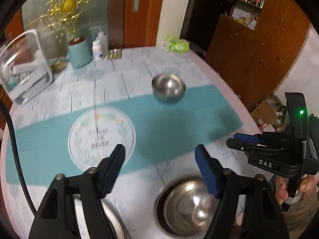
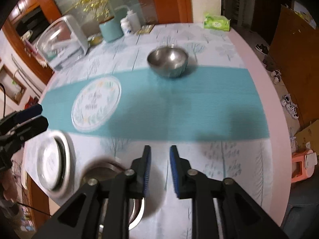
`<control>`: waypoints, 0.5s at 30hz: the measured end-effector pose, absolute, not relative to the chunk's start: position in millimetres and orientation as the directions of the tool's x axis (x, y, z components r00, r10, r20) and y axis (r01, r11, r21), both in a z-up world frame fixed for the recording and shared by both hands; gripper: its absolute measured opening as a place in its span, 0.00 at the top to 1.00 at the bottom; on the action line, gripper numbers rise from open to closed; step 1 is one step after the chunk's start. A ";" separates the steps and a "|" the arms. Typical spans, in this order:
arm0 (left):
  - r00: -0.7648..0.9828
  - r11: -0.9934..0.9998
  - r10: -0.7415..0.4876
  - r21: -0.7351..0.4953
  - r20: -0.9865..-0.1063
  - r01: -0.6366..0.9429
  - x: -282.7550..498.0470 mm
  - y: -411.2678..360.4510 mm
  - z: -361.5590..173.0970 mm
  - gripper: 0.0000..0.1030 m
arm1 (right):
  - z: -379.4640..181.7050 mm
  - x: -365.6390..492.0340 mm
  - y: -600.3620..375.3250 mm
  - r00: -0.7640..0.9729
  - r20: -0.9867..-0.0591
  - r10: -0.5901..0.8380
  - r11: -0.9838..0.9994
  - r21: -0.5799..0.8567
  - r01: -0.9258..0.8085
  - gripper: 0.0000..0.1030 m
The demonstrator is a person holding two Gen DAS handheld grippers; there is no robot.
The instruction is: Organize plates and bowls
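Steel bowl (image 1: 168, 87) on teal runner (image 2: 199, 103) (blurred), left gripper (image 1: 160, 171) jaws wide, right gripper (image 2: 160, 171) jaws narrow, empty.

I see one steel bowl (image 1: 168, 87) upright at 12 o'clock from me, sitting on the far edge of the teal runner, empty w/ a shiny inside. A floral plate (image 1: 101, 137) lies flat on the runner at approx 10 o'clock, white rim, leaf wreath and dark lettering in the centre, well apart from that bowl. Nearest me, at 6 o'clock, two nested steel bowls (image 1: 187, 205) stand upright, the inner one smaller and bright. Just beside them at 7 o'clock there's a white plate stack (image 2: 52, 160), pale rim, lying flat near the table edge; blurred, so can't count the pieces.
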State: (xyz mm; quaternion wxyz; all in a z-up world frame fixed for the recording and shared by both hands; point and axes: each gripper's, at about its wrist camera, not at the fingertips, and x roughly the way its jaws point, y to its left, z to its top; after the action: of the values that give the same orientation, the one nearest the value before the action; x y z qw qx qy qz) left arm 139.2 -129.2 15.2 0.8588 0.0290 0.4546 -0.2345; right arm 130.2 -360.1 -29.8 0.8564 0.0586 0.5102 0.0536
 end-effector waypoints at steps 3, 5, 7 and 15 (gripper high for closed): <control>0.512 0.886 -0.393 -0.166 -0.764 0.433 166.3 -137.5 33.1 0.21 | -4.4 154.1 -365.6 0.520 -0.847 0.111 0.993 0.119 -0.019 0.58; 0.518 0.885 -0.398 -0.168 -0.757 0.434 184.2 -142.7 40.5 0.21 | 10.2 169.4 -369.6 0.541 -0.836 0.085 0.995 0.098 -0.005 0.58; 0.507 0.881 -0.417 -0.198 -0.754 0.431 206.3 -148.1 47.7 0.21 | 23.6 187.0 -374.2 0.554 -0.829 0.080 0.995 0.097 0.001 0.58; 0.501 0.911 -0.374 -0.208 -0.781 0.355 279.1 -173.1 31.5 0.21 | 32.9 259.5 -398.3 0.587 -0.808 0.052 0.993 0.106 0.058 0.58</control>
State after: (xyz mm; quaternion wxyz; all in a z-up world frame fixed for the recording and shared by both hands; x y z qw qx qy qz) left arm 279.1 -173.1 31.5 0.8662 -0.0101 0.4531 -0.2104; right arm 259.5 -398.3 32.9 0.8887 0.0604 0.4546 -0.0016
